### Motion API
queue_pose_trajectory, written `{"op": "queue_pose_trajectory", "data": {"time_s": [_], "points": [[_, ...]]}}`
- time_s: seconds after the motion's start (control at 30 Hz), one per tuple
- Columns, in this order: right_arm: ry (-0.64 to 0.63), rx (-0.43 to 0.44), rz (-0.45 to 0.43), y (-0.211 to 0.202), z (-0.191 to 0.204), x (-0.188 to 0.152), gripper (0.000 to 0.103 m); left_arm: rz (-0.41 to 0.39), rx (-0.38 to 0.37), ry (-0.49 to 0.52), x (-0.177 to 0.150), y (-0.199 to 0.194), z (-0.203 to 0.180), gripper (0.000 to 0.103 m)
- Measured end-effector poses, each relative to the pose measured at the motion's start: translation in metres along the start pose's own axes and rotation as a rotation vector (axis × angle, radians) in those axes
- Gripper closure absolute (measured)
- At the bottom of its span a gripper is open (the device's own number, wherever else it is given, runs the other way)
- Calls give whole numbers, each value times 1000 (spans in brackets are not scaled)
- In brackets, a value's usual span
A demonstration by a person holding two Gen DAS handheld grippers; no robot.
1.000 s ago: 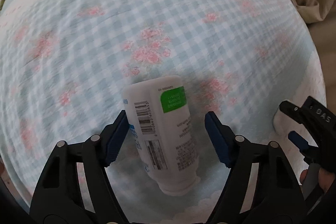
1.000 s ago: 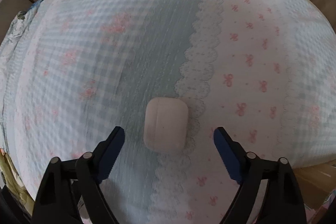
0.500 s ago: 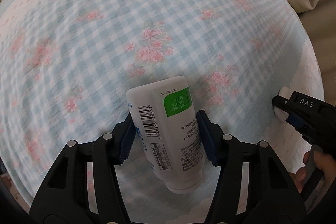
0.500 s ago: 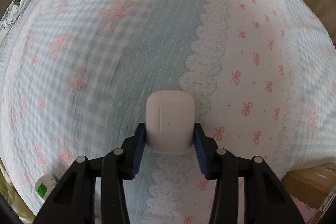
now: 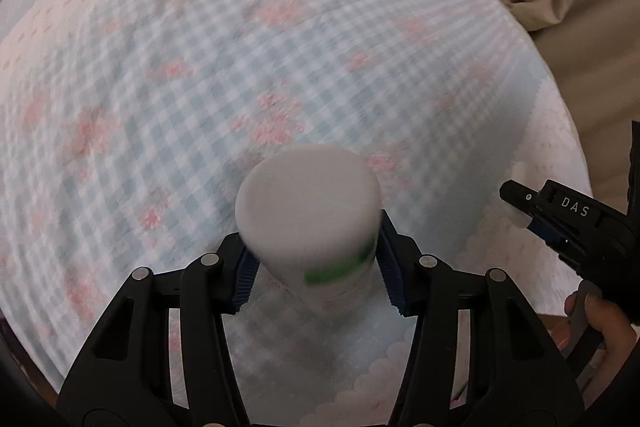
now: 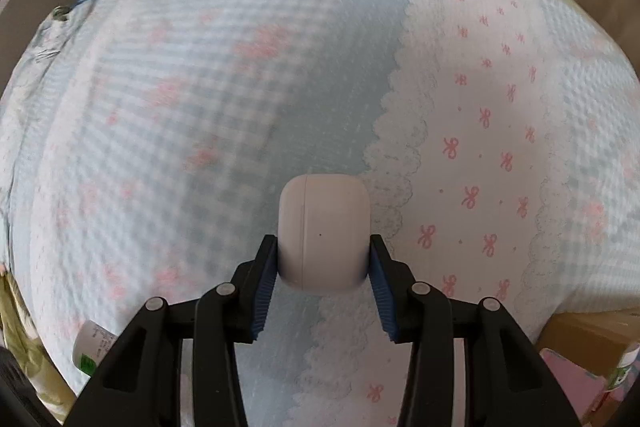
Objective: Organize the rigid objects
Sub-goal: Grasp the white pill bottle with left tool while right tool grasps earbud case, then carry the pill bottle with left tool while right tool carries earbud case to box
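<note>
Both grippers are lifting their loads over the bed.

The left gripper (image 5: pixel 316 269) is clamping the light, slick bottle (image 5: pixel 308 207) mid-body; the right gripper (image 6: pixel 322 281) is pinching the smooth, hard earbud case (image 6: pixel 323 233) by its sides, fingers (image 6: pixel 264 291) closed snugly.

The left hand-held gripper (image 5: pixel 316 267) has its blue pads (image 5: pixel 244 277) pressed against both sides of a white bottle (image 5: pixel 308 211), while the right hand-held gripper (image 6: pixel 323 291) is clamped likewise on a white case (image 6: pixel 323 237), fingers pointing forward.
</note>
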State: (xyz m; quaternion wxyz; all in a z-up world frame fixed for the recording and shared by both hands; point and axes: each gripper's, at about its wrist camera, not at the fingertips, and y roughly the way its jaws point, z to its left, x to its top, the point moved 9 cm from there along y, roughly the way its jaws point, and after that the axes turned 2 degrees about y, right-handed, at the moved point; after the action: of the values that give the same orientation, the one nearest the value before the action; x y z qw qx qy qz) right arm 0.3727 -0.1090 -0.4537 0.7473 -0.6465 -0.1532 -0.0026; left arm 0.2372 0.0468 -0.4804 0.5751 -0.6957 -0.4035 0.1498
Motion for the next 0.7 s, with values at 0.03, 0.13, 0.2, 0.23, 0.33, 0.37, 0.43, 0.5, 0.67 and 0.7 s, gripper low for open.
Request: {"op": "queue_pose_trajectory", "data": {"time_s": [0.03, 0.13, 0.2, 0.23, 0.33, 0.37, 0.43, 0.5, 0.67, 0.7], "points": [[-5, 4, -6, -4, 1, 0, 62, -5, -7, 7, -1, -6, -2, 55], [-1, 22, -25, -23, 5, -4, 62, -9, -29, 14, 0, -18, -3, 56], [3, 31, -42, -35, 3, -6, 62, -12, -36, 20, -1, -23, -6, 56], [5, 36, -51, -40, 2, -6, 62, -16, -39, 24, -2, -26, -7, 56], [16, 48, -75, -55, -4, -7, 62, -24, -50, 45, -4, -34, -20, 56], [21, 52, -82, -59, -4, -5, 62, -27, -59, 53, -5, -40, -24, 56], [34, 60, -93, -68, -5, -7, 62, -31, -75, 76, -5, -52, -34, 56], [54, 76, -109, -89, -10, -13, 62, -41, -100, 110, -5, -71, -47, 56], [91, 104, -167, -153, -27, -26, 62, -72, -167, 225, -9, -125, -93, 56], [100, 109, -177, -164, -32, -30, 62, -74, -180, 251, -12, -136, -104, 56]]}}
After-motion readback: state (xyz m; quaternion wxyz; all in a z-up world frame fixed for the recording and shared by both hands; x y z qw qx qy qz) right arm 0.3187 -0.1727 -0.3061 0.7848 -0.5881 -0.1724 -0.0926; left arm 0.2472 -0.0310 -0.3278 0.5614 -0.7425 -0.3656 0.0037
